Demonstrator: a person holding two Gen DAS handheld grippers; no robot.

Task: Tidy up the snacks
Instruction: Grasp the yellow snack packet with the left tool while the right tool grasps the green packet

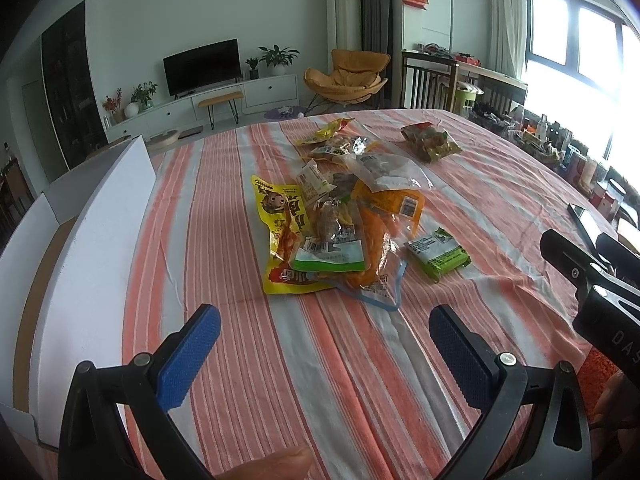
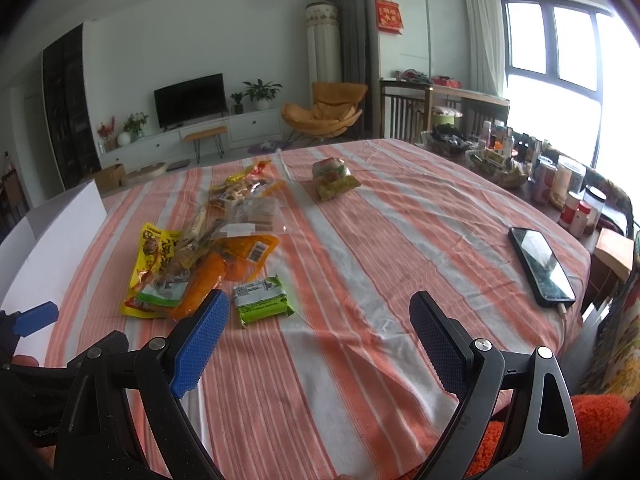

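While every snack still lay loose on the striped tablecloth (image 1: 240, 360), both grippers hung wide and empty short of the pile.

At far left stood a white box (image 1: 92, 240), seemingly holding nothing. The left gripper (image 1: 324, 344) gaped before the yellow packet (image 1: 280, 232) and the heaped snack pile (image 1: 352, 220); the green packet (image 2: 262, 300) lay just right of the heap, with a separate mixed bag (image 2: 332, 178) farther back. The right gripper (image 2: 320, 340) was spread open near the green packet, and a phone (image 2: 542, 266) rested at far right. Judging by this, sorting had not begun; all packets remained to be moved.
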